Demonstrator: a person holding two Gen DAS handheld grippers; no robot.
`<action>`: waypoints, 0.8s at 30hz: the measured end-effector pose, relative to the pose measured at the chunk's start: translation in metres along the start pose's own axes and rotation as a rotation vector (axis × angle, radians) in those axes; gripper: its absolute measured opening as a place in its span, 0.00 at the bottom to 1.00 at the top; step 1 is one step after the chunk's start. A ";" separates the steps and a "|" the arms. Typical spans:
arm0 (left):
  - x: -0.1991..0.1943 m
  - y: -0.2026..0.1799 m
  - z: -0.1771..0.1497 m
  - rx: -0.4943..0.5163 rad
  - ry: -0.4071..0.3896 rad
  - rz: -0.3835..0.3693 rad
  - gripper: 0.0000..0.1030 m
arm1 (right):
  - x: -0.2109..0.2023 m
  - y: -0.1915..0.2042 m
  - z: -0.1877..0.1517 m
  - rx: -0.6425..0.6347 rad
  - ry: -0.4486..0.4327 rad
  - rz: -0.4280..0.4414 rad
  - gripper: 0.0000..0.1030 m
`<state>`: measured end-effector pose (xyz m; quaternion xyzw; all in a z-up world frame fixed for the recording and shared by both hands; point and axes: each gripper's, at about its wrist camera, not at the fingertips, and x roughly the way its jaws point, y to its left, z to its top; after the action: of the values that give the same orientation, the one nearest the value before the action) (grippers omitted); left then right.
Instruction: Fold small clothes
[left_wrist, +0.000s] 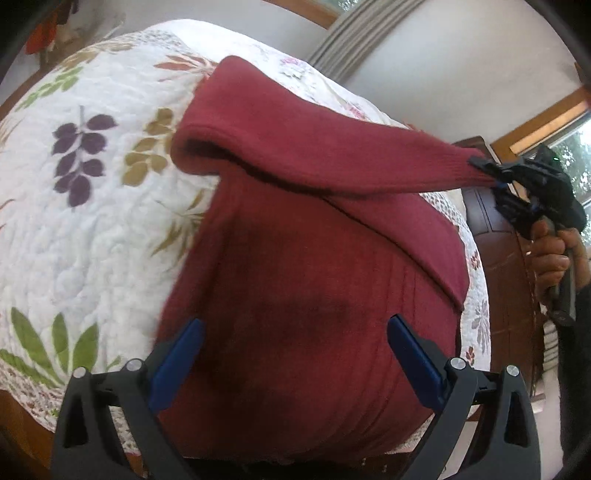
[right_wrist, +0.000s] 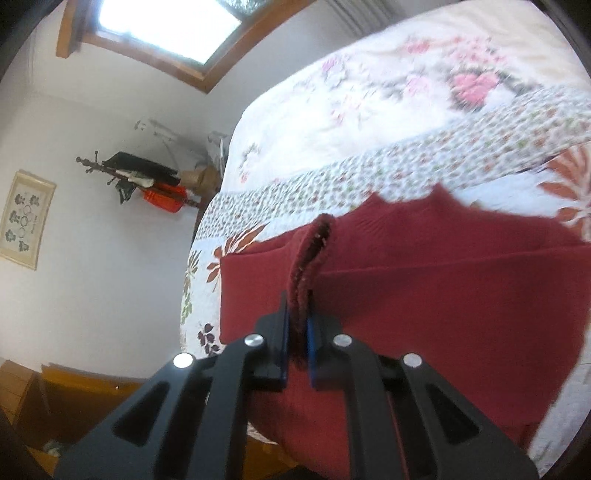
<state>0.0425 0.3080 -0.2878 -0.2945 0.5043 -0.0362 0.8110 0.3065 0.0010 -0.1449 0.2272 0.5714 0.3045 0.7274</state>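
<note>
Maroon sweater (left_wrist: 314, 295) cuff sits pinched in right tongs (right_wrist: 298, 332); left tongs (left_wrist: 295, 354) gape wide above it.

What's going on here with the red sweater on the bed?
A person is folding a red sweater spread on a floral quilt. The right hand-held gripper is shut on the cuff of one sleeve, holding it lifted off the sweater's body. The left hand-held gripper is open over the sweater's body, gripping nothing. The fold is not finished.
</note>
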 end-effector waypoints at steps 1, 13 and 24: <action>0.003 -0.001 0.001 0.001 0.003 -0.002 0.97 | -0.008 -0.004 -0.001 0.001 -0.012 -0.012 0.06; 0.024 -0.018 0.014 0.021 0.039 -0.023 0.97 | -0.039 -0.080 -0.020 0.116 -0.059 -0.094 0.06; 0.018 0.001 0.025 -0.026 0.031 -0.018 0.97 | -0.066 -0.137 -0.038 0.211 -0.098 -0.114 0.06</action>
<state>0.0725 0.3137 -0.2950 -0.3091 0.5144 -0.0414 0.7989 0.2838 -0.1430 -0.2015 0.2844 0.5760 0.1891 0.7427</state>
